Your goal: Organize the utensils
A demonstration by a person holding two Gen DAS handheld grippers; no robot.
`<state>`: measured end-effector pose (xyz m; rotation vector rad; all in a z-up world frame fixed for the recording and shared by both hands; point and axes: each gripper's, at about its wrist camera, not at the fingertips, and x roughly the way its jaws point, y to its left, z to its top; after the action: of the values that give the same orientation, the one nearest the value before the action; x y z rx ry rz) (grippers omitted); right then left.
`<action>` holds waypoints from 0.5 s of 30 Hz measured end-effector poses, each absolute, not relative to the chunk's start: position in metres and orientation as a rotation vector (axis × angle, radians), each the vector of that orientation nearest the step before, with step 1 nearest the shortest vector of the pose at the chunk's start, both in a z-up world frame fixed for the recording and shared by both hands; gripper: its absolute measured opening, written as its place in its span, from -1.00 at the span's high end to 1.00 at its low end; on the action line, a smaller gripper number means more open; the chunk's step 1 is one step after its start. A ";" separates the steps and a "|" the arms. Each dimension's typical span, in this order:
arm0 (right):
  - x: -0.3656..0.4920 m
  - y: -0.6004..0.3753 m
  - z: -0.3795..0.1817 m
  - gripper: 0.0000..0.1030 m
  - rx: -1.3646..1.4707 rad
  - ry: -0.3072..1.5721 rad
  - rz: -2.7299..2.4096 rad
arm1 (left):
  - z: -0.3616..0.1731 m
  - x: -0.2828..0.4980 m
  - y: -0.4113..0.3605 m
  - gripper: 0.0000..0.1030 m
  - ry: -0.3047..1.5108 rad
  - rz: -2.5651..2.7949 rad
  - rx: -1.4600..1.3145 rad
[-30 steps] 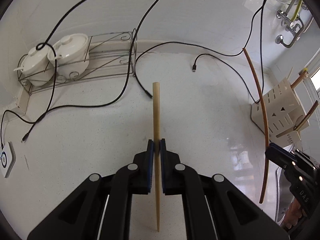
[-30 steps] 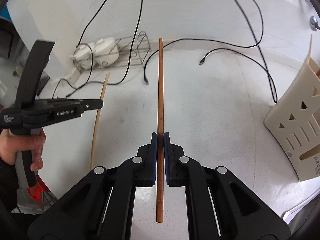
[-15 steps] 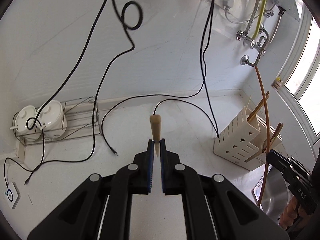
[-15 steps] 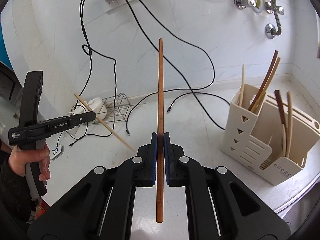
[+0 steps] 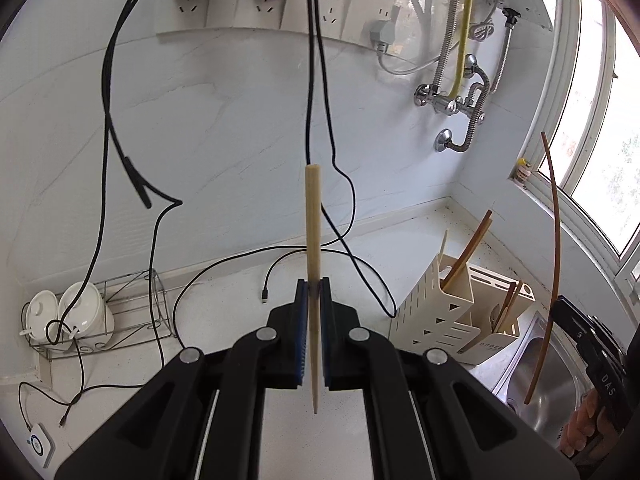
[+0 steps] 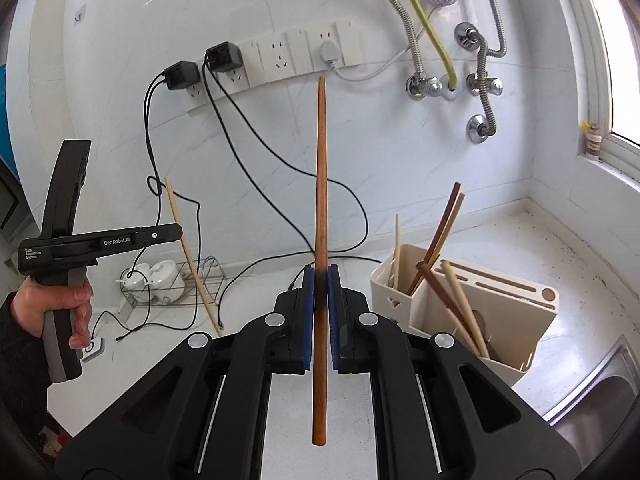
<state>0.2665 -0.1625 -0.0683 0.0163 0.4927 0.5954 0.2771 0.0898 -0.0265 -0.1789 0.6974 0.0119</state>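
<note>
done: several chopsticks standing in holder [image 6: 472, 320] | now: i'm gripping pale chopstick [image 5: 312, 264] in left tool [image 5: 314, 300], brown chopstick [image 6: 320, 240] in right tool [image 6: 320, 292] | left: slotting both

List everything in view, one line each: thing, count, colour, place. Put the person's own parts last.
Pale chopstick: one, light wood, clamped in left hand-held gripper.
Dark chopstick: one, red-brown, clamped in right hand-held gripper.
Utensil holder: one, cream, counter beside sink, holding several pale and dark chopsticks.
Lidded bowls: two, white, in wire rack at left.
Wire rack: one, metal, against wall.
Cables: several, black, hanging from wall sockets onto counter.
Sink: one, steel, right edge.
Left hand-held gripper: black, blue pads, shut.
Right hand-held gripper: black, blue pads, shut.
Hand: gripping left handle.
</note>
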 end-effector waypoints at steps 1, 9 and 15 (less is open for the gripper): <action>0.266 -0.167 -0.067 0.89 0.023 0.478 0.587 | -0.024 0.279 0.087 0.89 0.695 0.004 -0.175; 0.271 -0.207 -0.056 0.88 0.042 0.388 0.506 | -0.003 0.293 0.056 0.90 0.654 -0.050 -0.131; 0.279 -0.239 -0.046 0.88 0.066 0.330 0.462 | 0.026 0.307 0.028 0.90 0.598 -0.106 -0.083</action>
<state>0.2793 -0.2394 -0.0462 0.0663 0.3297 0.4619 0.3066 0.0278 0.0263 -0.0830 0.5981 -0.1064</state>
